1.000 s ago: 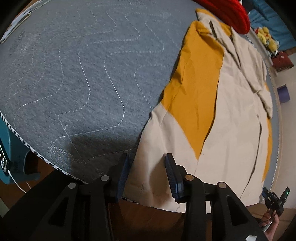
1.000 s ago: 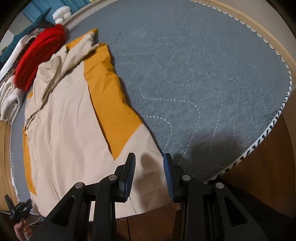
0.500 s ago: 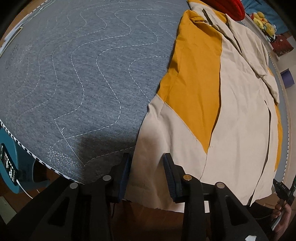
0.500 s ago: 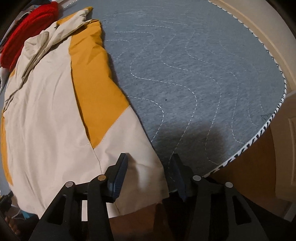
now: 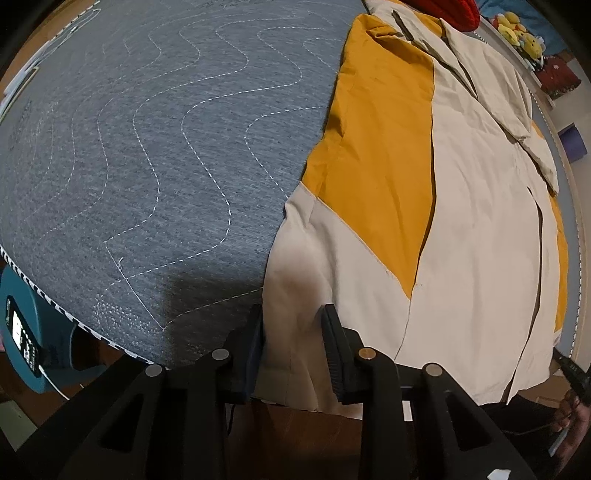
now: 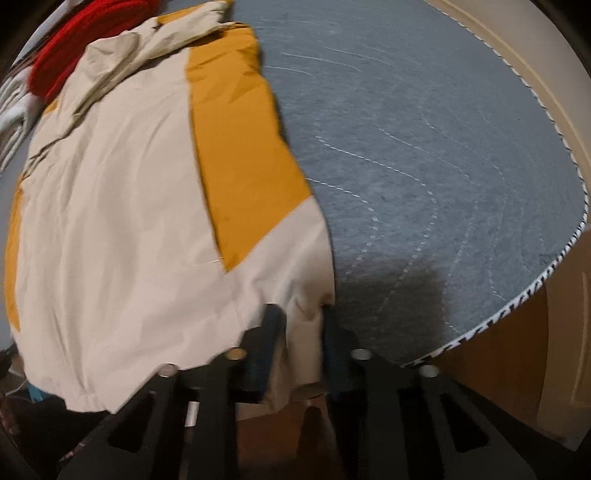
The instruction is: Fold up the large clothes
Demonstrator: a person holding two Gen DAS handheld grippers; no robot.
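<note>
A large beige and mustard garment [image 5: 480,240] lies lengthwise on a grey quilted mat [image 5: 147,147], its hem hanging over the near edge. My left gripper [image 5: 291,332] points down at the hem's left corner. Its jaws are closing with the beige cloth between them, and the pads do not pinch it. In the right wrist view the garment [image 6: 129,203] fills the left half. My right gripper [image 6: 301,332] is at the hem's right corner, its jaws closing on puckered beige cloth that the pads press. That view is blurred.
The mat [image 6: 424,147] has a striped trim and ends just past both grippers, with wooden floor below. A red knit item [image 6: 62,62] lies at the garment's far end. Plush toys [image 5: 517,29] sit beyond. A teal object [image 5: 26,332] stands left of the mat. A hand [image 5: 576,417] holds a black device at lower right.
Both grippers came lower over the hem corners. The right one slid left onto the cloth, widened, then closed on the corner. The left jaws narrowed around the other corner.
</note>
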